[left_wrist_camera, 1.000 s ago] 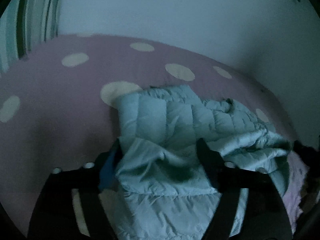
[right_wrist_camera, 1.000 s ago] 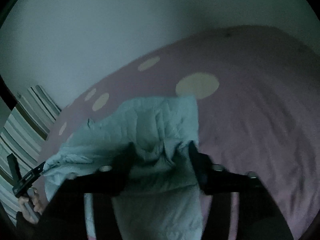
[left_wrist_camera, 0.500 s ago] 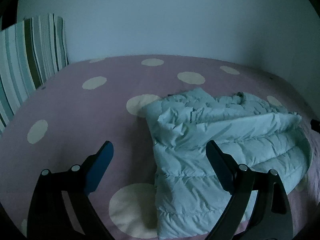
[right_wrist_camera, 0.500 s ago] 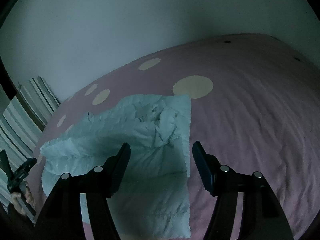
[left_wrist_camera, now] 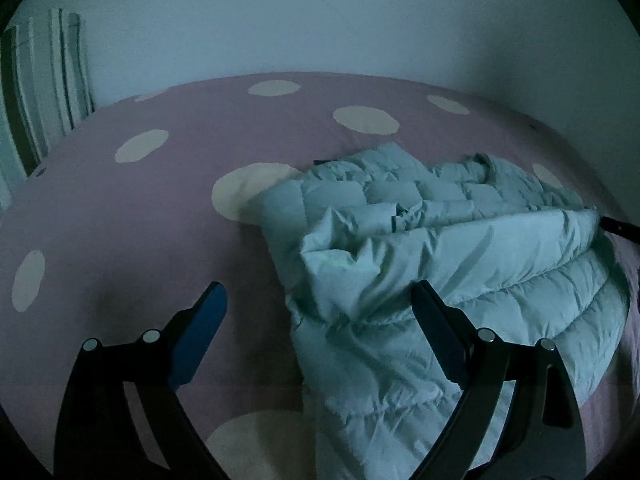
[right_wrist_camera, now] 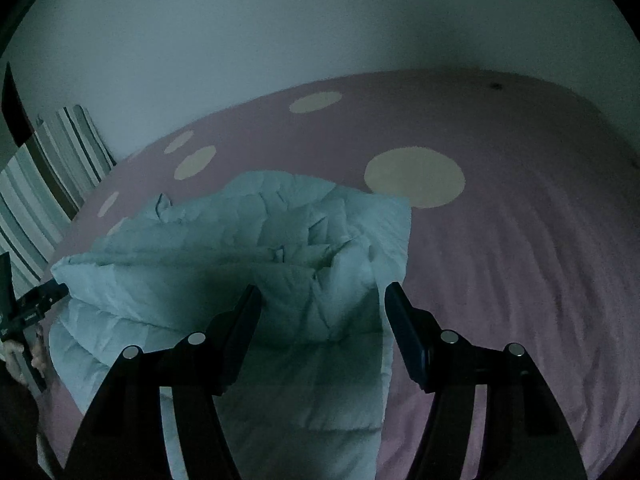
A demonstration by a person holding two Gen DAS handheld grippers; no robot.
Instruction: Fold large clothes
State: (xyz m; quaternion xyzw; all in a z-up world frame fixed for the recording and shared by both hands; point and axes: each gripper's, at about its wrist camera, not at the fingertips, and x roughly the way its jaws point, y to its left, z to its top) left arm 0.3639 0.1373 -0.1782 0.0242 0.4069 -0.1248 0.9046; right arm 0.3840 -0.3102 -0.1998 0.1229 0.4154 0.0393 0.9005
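A pale blue-green quilted puffer jacket (left_wrist_camera: 448, 280) lies folded over on itself on the pink polka-dot bed; it also shows in the right wrist view (right_wrist_camera: 256, 264). My left gripper (left_wrist_camera: 318, 300) is open and empty, hovering over the jacket's left edge, right finger above the fabric. My right gripper (right_wrist_camera: 322, 300) is open and empty above the jacket's right part. The other gripper's tip shows at the jacket's far end in each view (left_wrist_camera: 618, 226) (right_wrist_camera: 32, 308).
The pink bed sheet with cream dots (left_wrist_camera: 140, 208) spreads all around the jacket (right_wrist_camera: 520, 280). A striped pillow (left_wrist_camera: 36, 88) stands at the head end against the white wall (left_wrist_camera: 320, 12); it also shows in the right wrist view (right_wrist_camera: 48, 176).
One second ago both grippers held jacket fabric. They let go and opened; the jacket now lies folded on the bed, and both grippers have drawn back above it.
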